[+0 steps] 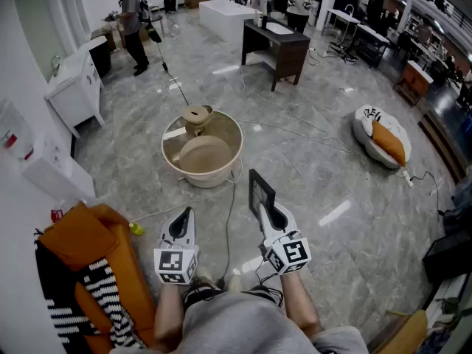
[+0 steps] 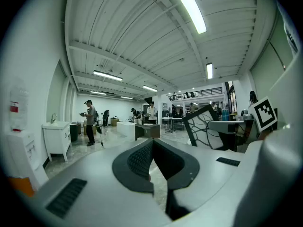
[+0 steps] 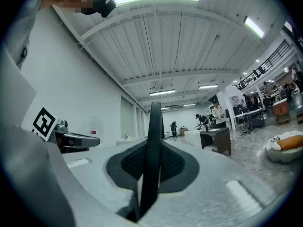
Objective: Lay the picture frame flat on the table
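Note:
A black picture frame (image 1: 260, 192) stands upright and edge-on over the grey marble floor, with my right gripper (image 1: 267, 211) shut on its lower edge. In the right gripper view the picture frame (image 3: 154, 145) rises as a thin dark bar between the pads of my right gripper (image 3: 152, 167). The left gripper view shows the picture frame (image 2: 208, 126) at the right, its face bearing a branch-like drawing. My left gripper (image 1: 187, 214) hangs level to the frame's left, apart from it. The jaws of my left gripper (image 2: 154, 171) are together with nothing between them.
A round beige tub (image 1: 234, 135) stands on the floor just ahead. An orange seat (image 1: 88, 234) with striped cloth is at my left. A dark desk (image 1: 276, 46) stands farther off, a white cabinet (image 1: 74, 87) far left, a white-and-orange cushion (image 1: 383, 135) right. Cables cross the floor; people stand at the back.

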A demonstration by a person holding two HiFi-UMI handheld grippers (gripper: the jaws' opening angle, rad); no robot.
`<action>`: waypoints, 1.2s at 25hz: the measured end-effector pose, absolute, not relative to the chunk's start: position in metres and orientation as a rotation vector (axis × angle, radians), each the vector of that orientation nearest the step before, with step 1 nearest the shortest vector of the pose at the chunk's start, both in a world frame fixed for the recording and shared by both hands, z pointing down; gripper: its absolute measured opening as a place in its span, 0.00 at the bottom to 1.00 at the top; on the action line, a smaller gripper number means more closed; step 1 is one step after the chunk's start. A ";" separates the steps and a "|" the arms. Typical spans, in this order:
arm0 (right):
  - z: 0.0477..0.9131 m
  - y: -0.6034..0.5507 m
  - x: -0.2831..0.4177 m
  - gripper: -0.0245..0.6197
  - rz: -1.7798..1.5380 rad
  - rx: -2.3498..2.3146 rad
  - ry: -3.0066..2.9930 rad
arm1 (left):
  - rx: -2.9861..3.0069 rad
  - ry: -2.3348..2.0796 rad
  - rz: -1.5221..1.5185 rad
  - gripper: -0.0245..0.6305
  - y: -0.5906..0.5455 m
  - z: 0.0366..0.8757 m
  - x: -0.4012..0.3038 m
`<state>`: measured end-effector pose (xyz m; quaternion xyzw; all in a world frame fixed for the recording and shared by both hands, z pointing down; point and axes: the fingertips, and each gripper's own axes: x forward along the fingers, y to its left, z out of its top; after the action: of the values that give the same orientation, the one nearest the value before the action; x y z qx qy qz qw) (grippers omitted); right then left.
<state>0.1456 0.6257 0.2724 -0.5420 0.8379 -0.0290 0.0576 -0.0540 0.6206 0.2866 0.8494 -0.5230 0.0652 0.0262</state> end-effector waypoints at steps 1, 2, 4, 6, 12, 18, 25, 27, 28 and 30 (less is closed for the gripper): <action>0.272 0.626 0.147 0.10 -0.086 -1.640 2.544 | 2.624 -1.615 0.200 0.07 0.620 0.287 -0.052; 0.272 0.626 0.149 0.10 -0.084 -1.637 2.547 | 2.623 -1.615 0.198 0.06 0.620 0.287 -0.050; 0.272 0.627 0.153 0.10 -0.084 -1.632 2.552 | 2.621 -1.615 0.196 0.07 0.619 0.288 -0.046; 0.272 0.629 0.158 0.10 -0.084 -1.634 2.552 | 2.622 -1.610 0.194 0.06 0.620 0.287 -0.040; 0.274 0.624 0.181 0.10 -0.085 -1.676 2.527 | 2.650 -1.562 0.205 0.07 0.608 0.292 -0.016; 0.278 0.601 0.212 0.10 -0.096 -1.735 2.486 | 2.695 -1.483 0.210 0.07 0.573 0.294 0.016; 0.288 0.530 0.240 0.10 -0.102 -1.787 2.451 | 2.741 -1.405 0.224 0.07 0.493 0.304 0.055; 0.290 0.504 0.247 0.10 -0.109 -1.794 2.449 | 2.743 -1.391 0.231 0.06 0.465 0.306 0.065; 0.289 0.491 0.251 0.10 -0.115 -1.797 2.449 | 2.741 -1.385 0.236 0.06 0.451 0.306 0.069; 0.289 0.462 0.260 0.10 -0.128 -1.802 2.451 | 2.733 -1.375 0.247 0.07 0.421 0.307 0.079</action>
<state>0.2595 0.4620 0.2890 -0.5911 0.8041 -0.0421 0.0484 0.0787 0.4214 0.3068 0.8898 -0.4477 0.0803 0.0358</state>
